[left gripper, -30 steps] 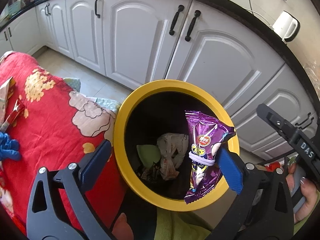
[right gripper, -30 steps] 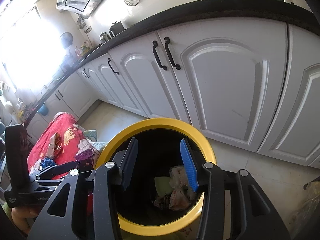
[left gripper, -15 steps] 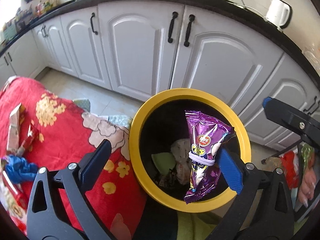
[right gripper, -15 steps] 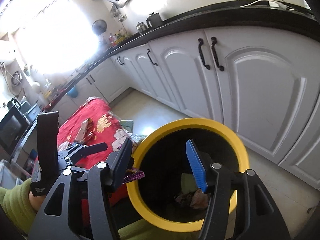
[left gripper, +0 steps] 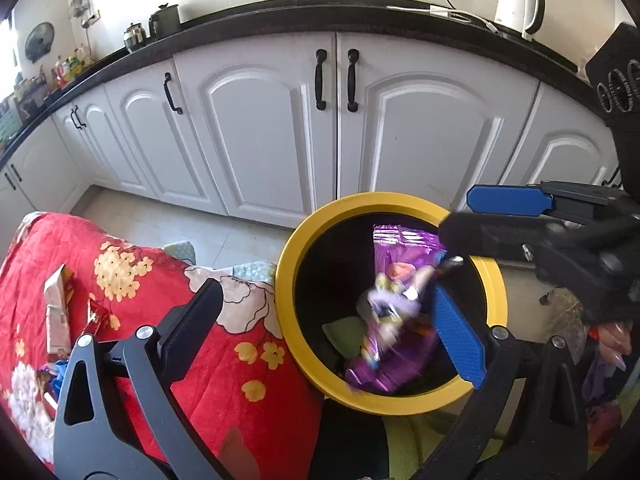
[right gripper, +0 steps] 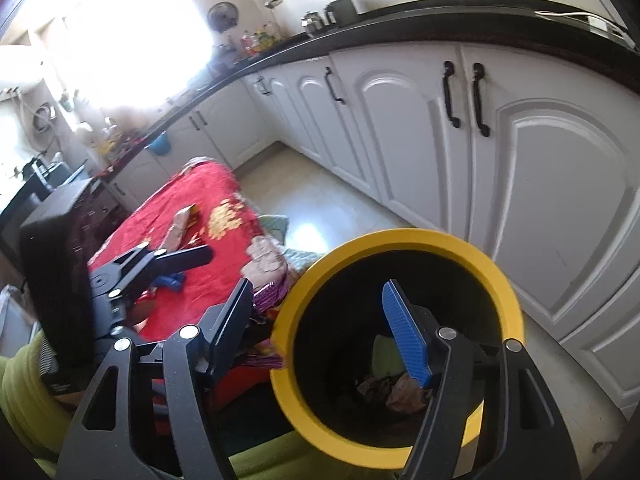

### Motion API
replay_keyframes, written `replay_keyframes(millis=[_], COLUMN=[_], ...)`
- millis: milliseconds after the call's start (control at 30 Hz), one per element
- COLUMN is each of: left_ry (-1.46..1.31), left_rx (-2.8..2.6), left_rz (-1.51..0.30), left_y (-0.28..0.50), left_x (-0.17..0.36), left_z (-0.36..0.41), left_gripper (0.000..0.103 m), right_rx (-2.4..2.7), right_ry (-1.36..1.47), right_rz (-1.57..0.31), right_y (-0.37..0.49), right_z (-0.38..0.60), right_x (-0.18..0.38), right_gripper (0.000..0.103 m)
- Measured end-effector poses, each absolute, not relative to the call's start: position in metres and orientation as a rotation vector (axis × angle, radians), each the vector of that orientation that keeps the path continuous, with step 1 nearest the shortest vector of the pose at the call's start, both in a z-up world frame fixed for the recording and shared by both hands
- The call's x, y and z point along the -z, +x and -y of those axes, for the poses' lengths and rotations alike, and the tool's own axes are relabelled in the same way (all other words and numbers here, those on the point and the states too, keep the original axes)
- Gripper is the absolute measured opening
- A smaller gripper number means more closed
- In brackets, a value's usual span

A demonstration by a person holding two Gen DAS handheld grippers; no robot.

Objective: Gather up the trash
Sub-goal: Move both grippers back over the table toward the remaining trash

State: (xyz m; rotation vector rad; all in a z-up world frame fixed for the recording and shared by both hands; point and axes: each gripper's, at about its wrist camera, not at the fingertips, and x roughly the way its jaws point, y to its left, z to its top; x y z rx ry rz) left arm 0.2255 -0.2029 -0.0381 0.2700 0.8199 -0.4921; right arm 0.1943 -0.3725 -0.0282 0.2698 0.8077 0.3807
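The left hand-held gripper (left gripper: 324,320) had its fingers wide apart over the round yellow-rimmed black trash bin (left gripper: 494,280), where the blurry shiny purple snack wrapper (left gripper: 394,312) was, while the right hand-held gripper (right gripper: 320,324) was spread apart too, holding nothing.

Glossy foil wrapper (left gripper: 394,304), plush red cloth (left gripper: 160,288), glossy yellow rim (left gripper: 288,280)

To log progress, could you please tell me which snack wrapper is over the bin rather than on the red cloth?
The purple wrapper, blurred above the yellow-rimmed bin beside the left gripper; the tan wrapper lies on the red cloth.
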Motion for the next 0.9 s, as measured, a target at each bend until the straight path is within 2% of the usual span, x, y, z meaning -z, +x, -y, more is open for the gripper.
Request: replay_keyframes(millis=[433, 900], left_ry=[0.095, -0.05], left_rx=[0.417, 0.173], left_rz=[-0.764, -0.684], left_y=[0.233, 0.221], left_x=[0.008, -0.026], left_z=[0.147, 0.018], left_gripper=[0.092, 0.092], right_rx=[-0.308, -0.467], right_ry=[0.293, 0.191], right_rz=[-0.728, -0.72], right_y=[0.2, 0.218], right_z=[0.382, 0.28], right_x=[0.0, -0.021], right_gripper=[0.065, 0.068])
